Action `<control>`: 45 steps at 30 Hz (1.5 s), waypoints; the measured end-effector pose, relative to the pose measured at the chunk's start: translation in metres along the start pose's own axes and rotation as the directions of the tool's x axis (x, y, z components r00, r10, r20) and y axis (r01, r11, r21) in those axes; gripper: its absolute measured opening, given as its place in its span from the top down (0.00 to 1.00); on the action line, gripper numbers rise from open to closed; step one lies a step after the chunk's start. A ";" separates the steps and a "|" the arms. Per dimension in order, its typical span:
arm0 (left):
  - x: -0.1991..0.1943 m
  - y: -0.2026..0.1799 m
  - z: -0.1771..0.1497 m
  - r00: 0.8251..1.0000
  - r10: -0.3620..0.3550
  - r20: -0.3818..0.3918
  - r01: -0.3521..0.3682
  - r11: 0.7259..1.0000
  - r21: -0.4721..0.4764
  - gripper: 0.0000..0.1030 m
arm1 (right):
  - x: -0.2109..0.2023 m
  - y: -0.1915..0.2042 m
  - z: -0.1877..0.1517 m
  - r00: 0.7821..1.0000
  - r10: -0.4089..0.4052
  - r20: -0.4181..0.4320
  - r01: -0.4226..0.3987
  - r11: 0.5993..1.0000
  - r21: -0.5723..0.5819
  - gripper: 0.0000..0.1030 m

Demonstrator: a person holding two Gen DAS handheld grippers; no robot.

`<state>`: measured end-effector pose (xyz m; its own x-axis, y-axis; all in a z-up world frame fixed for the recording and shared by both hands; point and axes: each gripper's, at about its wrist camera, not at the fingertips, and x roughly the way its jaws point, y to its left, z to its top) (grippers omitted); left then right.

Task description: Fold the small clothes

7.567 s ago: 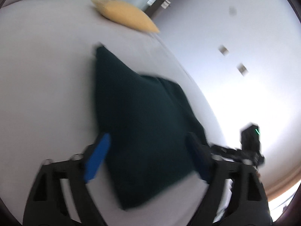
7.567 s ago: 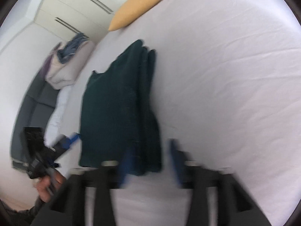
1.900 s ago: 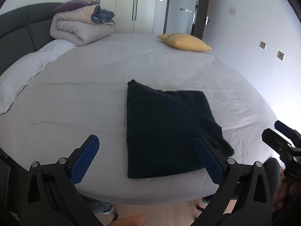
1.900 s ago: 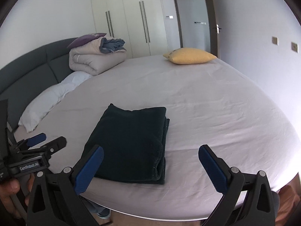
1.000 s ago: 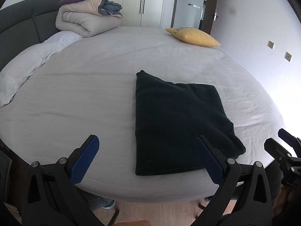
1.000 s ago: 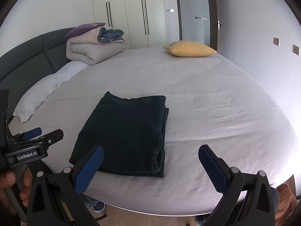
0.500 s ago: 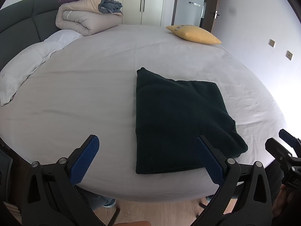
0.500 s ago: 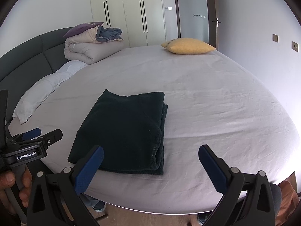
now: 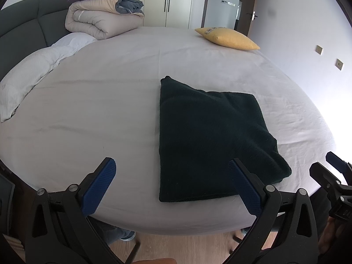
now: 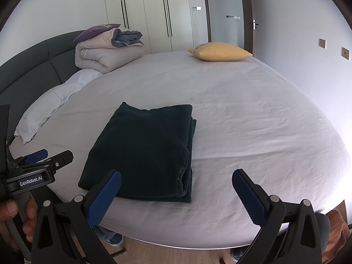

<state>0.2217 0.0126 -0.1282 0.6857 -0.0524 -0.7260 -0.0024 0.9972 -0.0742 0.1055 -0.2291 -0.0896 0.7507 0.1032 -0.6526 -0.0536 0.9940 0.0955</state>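
Both claws wide open, nothing between the pads. Left gripper (image 9: 171,184), black frame with blue textured pads, hangs over the near edge of the bed, its right pad (image 9: 244,189) overlapping the near right corner of the garment in view; contact not confirmable from this angle. Right gripper (image 10: 176,198), same build, also off the near edge, its left pad (image 10: 103,198) in front of the garment's near left corner, its right pad over bare sheet. Dark green folded knit garment (image 9: 211,136) lies flat on the white bedsheet (image 9: 99,101), a rough rectangle, near side of the bed, right of centre in the left wrist view. In the right wrist view the same garment (image 10: 145,149) shows stacked layers along its right edge, so several folds thick. Left gripper also visible at far left of the right wrist view (image 10: 41,160), held in a hand (image 10: 15,217) on its grey handle, "GenRobot.AI" label on the body, just left of the garment. Right gripper's tips show at far right of the left wrist view (image 9: 330,169). Far side of bed: yellow cushion (image 10: 220,54) on the right, rolled beige quilt (image 10: 105,55) with a purple pillow (image 10: 96,30) on top on the left, white pillow (image 10: 48,110) along the dark grey padded headboard (image 10: 28,66). Wood floor (image 10: 176,255) below the near edge.
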 end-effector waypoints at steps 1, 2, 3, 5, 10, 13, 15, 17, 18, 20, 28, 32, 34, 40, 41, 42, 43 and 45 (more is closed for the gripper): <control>0.000 0.000 0.000 1.000 0.000 -0.001 0.000 1.000 0.000 0.00 | 0.000 0.000 0.000 1.000 0.000 -0.001 0.000 1.000 0.000 0.00; 0.000 0.000 0.000 1.000 0.000 -0.001 0.000 1.000 0.000 0.00 | 0.001 0.000 0.000 1.000 0.000 -0.002 0.000 1.000 0.000 0.00; 0.000 0.000 0.000 1.000 0.000 -0.001 0.000 1.000 0.000 0.00 | 0.001 0.000 0.000 1.000 0.001 -0.003 -0.001 1.000 -0.001 0.00; 0.000 0.000 0.000 1.000 0.000 -0.001 0.000 1.000 0.000 0.00 | 0.001 0.000 -0.001 1.000 0.001 -0.005 -0.001 1.000 -0.001 0.00; 0.000 0.000 0.000 1.000 0.000 -0.001 0.000 1.000 0.000 0.00 | 0.001 0.001 -0.003 1.000 0.001 -0.010 -0.001 1.000 -0.001 0.00; 0.000 0.000 0.000 1.000 0.001 -0.001 -0.001 1.000 -0.001 0.00 | 0.001 0.002 -0.003 1.000 0.001 -0.011 -0.001 1.000 -0.002 0.00; 0.000 0.000 0.000 1.000 0.000 -0.001 0.000 1.000 -0.001 0.00 | 0.001 0.002 -0.003 1.000 0.001 -0.011 -0.001 1.000 -0.001 0.00; 0.000 -0.001 -0.001 1.000 0.001 -0.002 -0.001 1.000 0.000 0.00 | 0.001 0.002 -0.003 1.000 0.000 -0.012 0.000 1.000 0.000 0.00; 0.000 -0.001 -0.001 1.000 0.001 -0.002 -0.001 1.000 -0.001 0.00 | 0.001 0.002 -0.003 1.000 0.000 -0.012 0.000 1.000 0.000 0.00; 0.000 0.000 -0.001 1.000 0.001 -0.003 -0.001 1.000 0.000 0.00 | 0.001 0.002 -0.003 1.000 0.001 -0.012 -0.001 1.000 0.000 0.00; 0.002 0.001 -0.002 1.000 0.002 -0.006 -0.002 1.000 -0.001 0.00 | 0.002 0.002 -0.004 1.000 0.001 -0.015 -0.001 1.000 0.000 0.00; 0.003 0.003 -0.004 1.000 0.002 -0.008 -0.002 1.000 -0.003 0.00 | 0.004 0.001 -0.005 1.000 0.005 -0.021 -0.005 1.000 0.000 0.00; 0.003 0.003 -0.004 1.000 0.003 -0.008 -0.003 1.000 -0.003 0.00 | 0.005 0.001 -0.006 1.000 0.005 -0.022 -0.005 1.000 0.000 0.00; 0.004 0.006 -0.004 1.000 0.004 -0.013 -0.004 1.000 -0.002 0.00 | 0.005 0.000 -0.007 1.000 0.007 -0.025 -0.007 1.000 0.000 0.00; 0.004 0.006 -0.004 1.000 0.003 -0.013 -0.003 1.000 -0.003 0.00 | 0.005 0.001 -0.006 1.000 0.007 -0.025 -0.007 1.000 0.000 0.00; 0.004 0.006 -0.004 1.000 0.003 -0.013 -0.003 1.000 -0.003 0.00 | 0.005 0.001 -0.007 1.000 0.007 -0.025 -0.007 1.000 0.000 0.00; 0.003 0.007 -0.004 1.000 0.003 -0.013 -0.003 1.000 -0.003 0.00 | 0.005 0.001 -0.007 1.000 0.007 -0.024 -0.007 1.000 0.000 0.00; 0.003 0.007 -0.004 1.000 0.002 -0.014 -0.003 1.000 -0.003 0.00 | 0.005 0.001 -0.007 1.000 0.007 -0.025 -0.007 1.000 0.000 0.00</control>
<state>0.2212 0.0191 -0.1336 0.6754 -0.0506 -0.7357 -0.0066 0.9972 -0.0747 0.1044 -0.2271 -0.0982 0.7333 0.1114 -0.6707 -0.0591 0.9932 0.1003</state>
